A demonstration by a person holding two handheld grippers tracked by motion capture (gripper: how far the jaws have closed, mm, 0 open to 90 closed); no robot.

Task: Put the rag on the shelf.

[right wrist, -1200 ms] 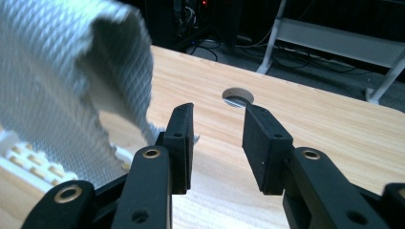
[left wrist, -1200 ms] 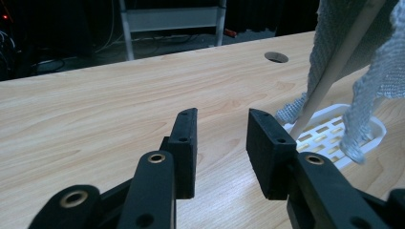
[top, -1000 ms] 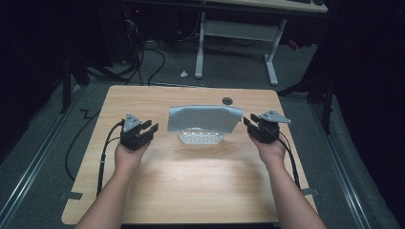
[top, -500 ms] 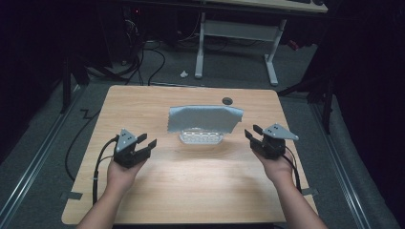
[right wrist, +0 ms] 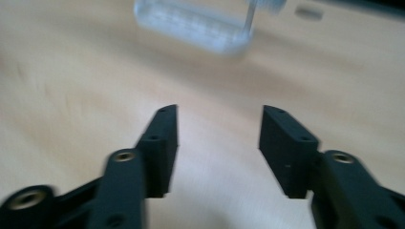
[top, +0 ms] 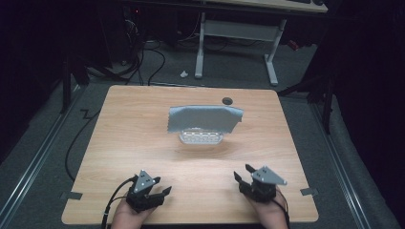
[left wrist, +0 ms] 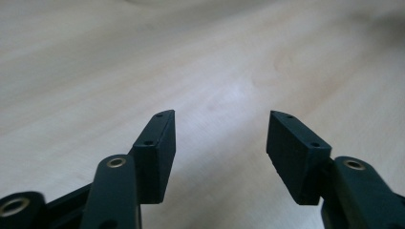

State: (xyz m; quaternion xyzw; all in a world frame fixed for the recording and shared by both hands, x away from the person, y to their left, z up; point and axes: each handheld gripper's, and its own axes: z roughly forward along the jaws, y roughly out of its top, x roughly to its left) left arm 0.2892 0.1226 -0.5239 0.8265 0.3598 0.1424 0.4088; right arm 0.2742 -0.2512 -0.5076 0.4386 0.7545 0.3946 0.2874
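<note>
While both rest near the table's (top: 143, 119) front edge | left gripper (top: 155, 193) wide, empty | right gripper (top: 243, 179) wide, empty

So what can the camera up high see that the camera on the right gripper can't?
High view alone: the grey cloth draped over the clear container, the small dark disc beyond it, both hands, the left gripper, the floor and a desk frame behind the table.
Right gripper view alone: a close look at the right gripper, jaws apart with nothing between them.
Both: the wooden table and the clear container.
</note>
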